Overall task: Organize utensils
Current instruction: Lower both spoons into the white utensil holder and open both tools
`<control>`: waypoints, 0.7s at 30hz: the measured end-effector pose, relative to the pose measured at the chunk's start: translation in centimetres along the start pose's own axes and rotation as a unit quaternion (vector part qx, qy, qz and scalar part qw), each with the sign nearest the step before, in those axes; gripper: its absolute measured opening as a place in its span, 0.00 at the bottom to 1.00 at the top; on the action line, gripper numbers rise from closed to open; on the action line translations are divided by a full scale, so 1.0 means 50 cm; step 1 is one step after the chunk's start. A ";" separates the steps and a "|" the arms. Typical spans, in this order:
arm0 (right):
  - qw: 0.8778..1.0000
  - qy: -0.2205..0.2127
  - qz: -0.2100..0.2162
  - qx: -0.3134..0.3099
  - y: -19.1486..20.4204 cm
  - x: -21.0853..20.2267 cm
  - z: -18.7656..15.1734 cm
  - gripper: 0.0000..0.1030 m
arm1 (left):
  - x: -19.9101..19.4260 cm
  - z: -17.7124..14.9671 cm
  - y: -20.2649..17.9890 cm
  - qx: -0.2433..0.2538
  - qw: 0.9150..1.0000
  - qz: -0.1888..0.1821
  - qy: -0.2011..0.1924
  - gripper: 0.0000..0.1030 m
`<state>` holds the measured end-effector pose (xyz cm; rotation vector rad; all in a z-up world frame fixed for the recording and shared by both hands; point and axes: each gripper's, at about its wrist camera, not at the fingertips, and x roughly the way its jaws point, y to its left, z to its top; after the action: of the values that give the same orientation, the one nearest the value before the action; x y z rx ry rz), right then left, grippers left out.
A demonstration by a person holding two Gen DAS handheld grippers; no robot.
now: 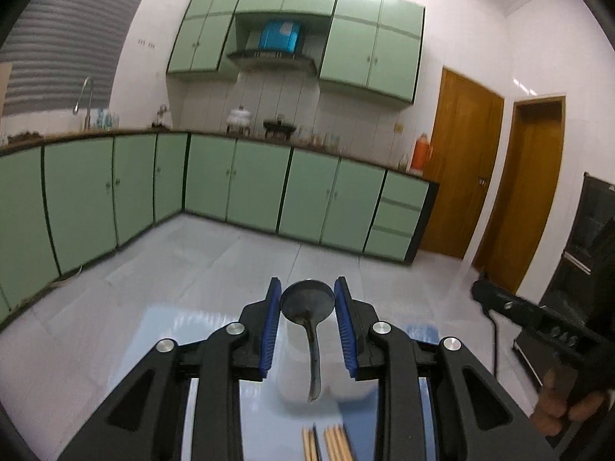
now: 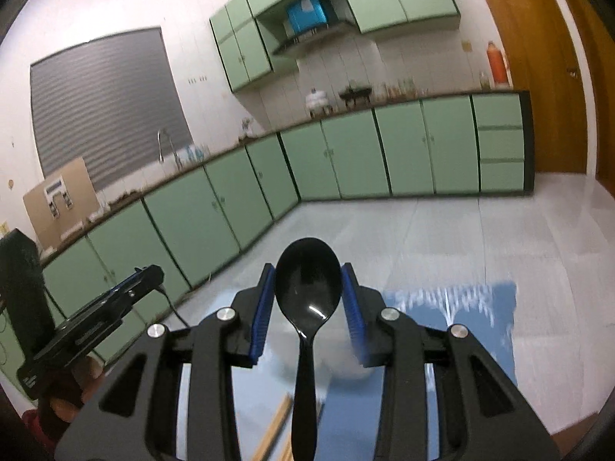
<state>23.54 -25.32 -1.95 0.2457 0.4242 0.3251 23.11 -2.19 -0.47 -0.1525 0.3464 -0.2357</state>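
Note:
In the left wrist view my left gripper (image 1: 307, 288) is shut on a grey metal spoon (image 1: 306, 303). The blue pads clamp the bowl from both sides, and the handle hangs back toward the camera. My right gripper (image 2: 308, 272) grips a black plastic spoon (image 2: 308, 292) the same way, by its bowl, handle trailing down. Both grippers are lifted well above the table and point across the kitchen. A blurred white cup (image 1: 326, 376) (image 2: 342, 361) stands below and beyond the fingers. Wooden chopsticks (image 1: 330, 441) (image 2: 275, 422) lie on the blue table surface (image 1: 261, 403) (image 2: 461, 307) at the bottom edge.
Green cabinets (image 1: 250, 184) and a counter run along the far walls, with pale floor between them and the table. A brown door (image 1: 461, 169) is at the right. The other gripper shows at each view's edge, the right gripper (image 1: 538, 319) and the left gripper (image 2: 96, 315), each held by a hand.

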 end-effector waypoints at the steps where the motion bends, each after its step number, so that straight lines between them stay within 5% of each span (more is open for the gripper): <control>1: 1.000 -0.010 0.003 0.005 -0.003 0.012 0.012 0.32 | 0.004 0.012 -0.002 0.002 1.000 -0.001 -0.007 0.27; 8: 0.998 -0.050 -0.021 0.010 -0.043 0.128 0.053 0.32 | 0.079 0.073 -0.015 0.019 1.000 -0.008 -0.021 0.27; 21: 0.997 -0.029 -0.065 -0.003 -0.091 0.289 -0.006 0.32 | 0.228 -0.011 0.018 0.005 0.999 -0.002 0.051 0.27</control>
<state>37.02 -24.26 -8.80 0.2204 0.3790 0.1907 33.50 -4.25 -4.75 -0.1305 0.4468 -0.2492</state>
